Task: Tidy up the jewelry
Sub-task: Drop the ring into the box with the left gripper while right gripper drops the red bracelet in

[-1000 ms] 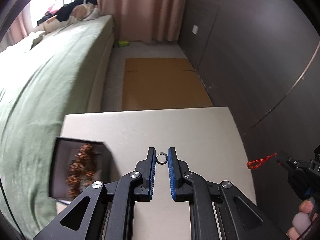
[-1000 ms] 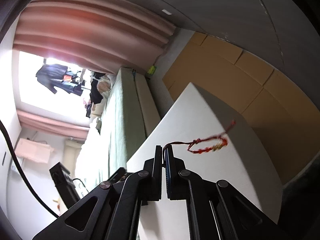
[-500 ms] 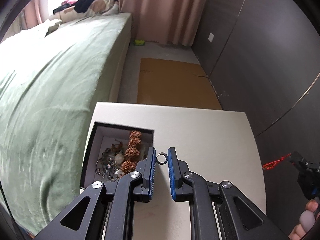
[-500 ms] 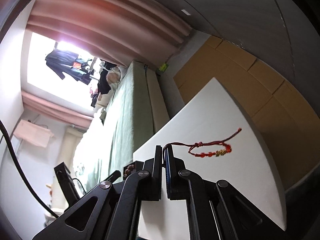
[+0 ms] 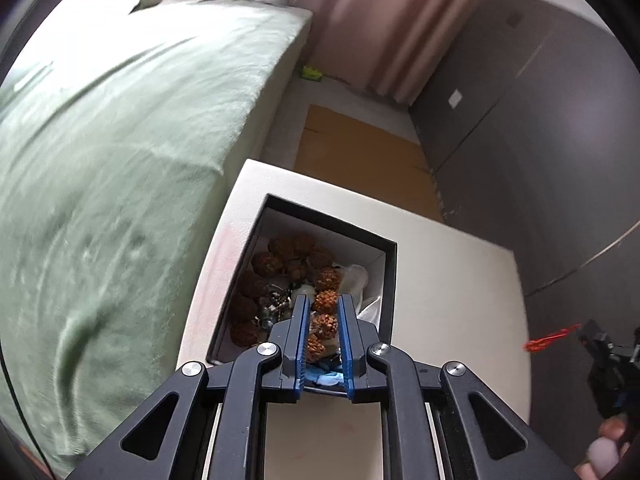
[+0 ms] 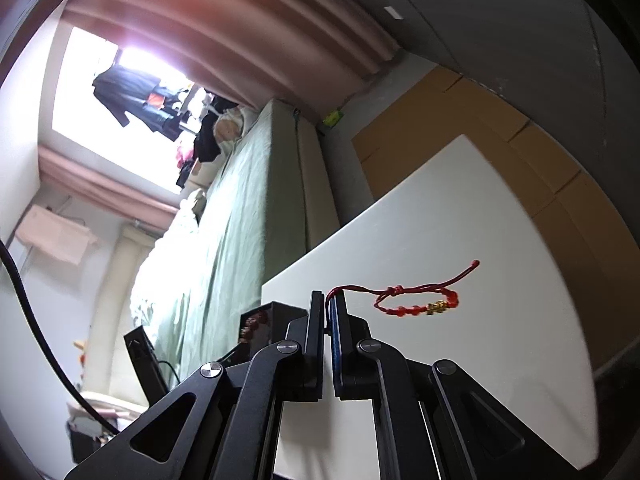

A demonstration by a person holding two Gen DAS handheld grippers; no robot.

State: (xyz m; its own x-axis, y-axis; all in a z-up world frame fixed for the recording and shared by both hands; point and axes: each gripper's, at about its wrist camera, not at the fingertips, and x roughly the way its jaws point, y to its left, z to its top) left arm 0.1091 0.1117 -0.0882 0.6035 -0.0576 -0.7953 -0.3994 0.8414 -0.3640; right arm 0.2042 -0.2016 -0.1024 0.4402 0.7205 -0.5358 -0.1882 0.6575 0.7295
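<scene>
Green-covered bed (image 5: 120, 152), pink curtains (image 5: 384, 28), grey wall (image 5: 540, 140), bright window (image 6: 116, 120).

Left claw (image 5: 323, 304): black angular linkage arms, joined by round silver screws; blue ribbed pads (image 5: 303, 332) fitted inside the fingers. Right claw (image 6: 328, 300): identical black frame, silver screws; a black cable (image 6: 24, 284) is seen beside it.

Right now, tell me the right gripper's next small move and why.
Probably carry the red string bracelet leftward over the open jewelry box. The right gripper is shut on its cord, with the bracelet dangling above the white table, while the box sits at the table's left side.
</scene>
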